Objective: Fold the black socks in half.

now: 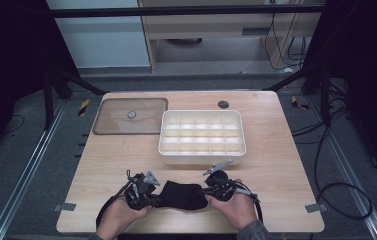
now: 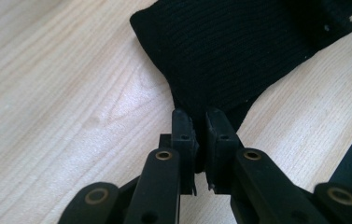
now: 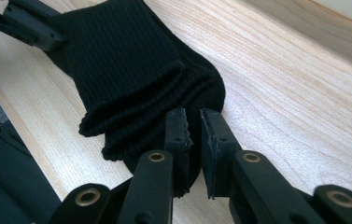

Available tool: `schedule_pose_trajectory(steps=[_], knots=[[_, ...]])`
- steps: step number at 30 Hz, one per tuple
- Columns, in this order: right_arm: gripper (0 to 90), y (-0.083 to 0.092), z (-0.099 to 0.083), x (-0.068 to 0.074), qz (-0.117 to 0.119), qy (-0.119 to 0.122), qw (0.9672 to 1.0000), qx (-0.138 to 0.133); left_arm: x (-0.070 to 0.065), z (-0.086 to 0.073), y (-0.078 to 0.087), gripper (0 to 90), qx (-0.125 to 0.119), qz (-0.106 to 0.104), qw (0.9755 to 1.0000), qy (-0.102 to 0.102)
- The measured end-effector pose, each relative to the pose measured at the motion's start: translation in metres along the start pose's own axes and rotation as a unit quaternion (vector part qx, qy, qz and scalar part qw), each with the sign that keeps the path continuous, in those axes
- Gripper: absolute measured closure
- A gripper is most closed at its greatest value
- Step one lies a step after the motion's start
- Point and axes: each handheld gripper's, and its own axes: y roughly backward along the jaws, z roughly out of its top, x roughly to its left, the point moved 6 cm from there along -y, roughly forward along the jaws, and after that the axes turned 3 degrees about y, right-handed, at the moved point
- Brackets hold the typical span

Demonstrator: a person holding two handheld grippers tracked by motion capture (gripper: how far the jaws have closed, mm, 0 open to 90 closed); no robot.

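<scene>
A black ribbed sock (image 1: 183,195) lies flat on the wooden table (image 1: 286,190) near its front edge, stretched between my two grippers. My left gripper (image 1: 158,198) is shut on the sock's left end; in the left gripper view the fabric (image 2: 229,51) is pinched between the closed pads of that gripper (image 2: 200,122). My right gripper (image 1: 207,192) is shut on the right end, where the folded cuff layers (image 3: 122,60) bunch beside the gripper (image 3: 192,122). The left gripper (image 3: 29,28) is seen at the sock's far end. A hand holds each gripper.
A white tray (image 1: 203,156) with several empty compartments stands just behind the sock, at mid-table. Its clear lid (image 1: 131,116) with a small knob lies flat at the back left. A dark round hole (image 1: 223,104) sits near the back edge.
</scene>
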Motion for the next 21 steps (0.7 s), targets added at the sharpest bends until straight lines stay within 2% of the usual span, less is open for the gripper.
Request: schedule_pose_trajectory(steps=[21], knots=[[81.8,0.003,0.004,-0.005,-0.005,-0.005,1.0000,-0.006,0.003,0.014,0.005,83.2,-0.001,0.006,0.9999,-0.011]])
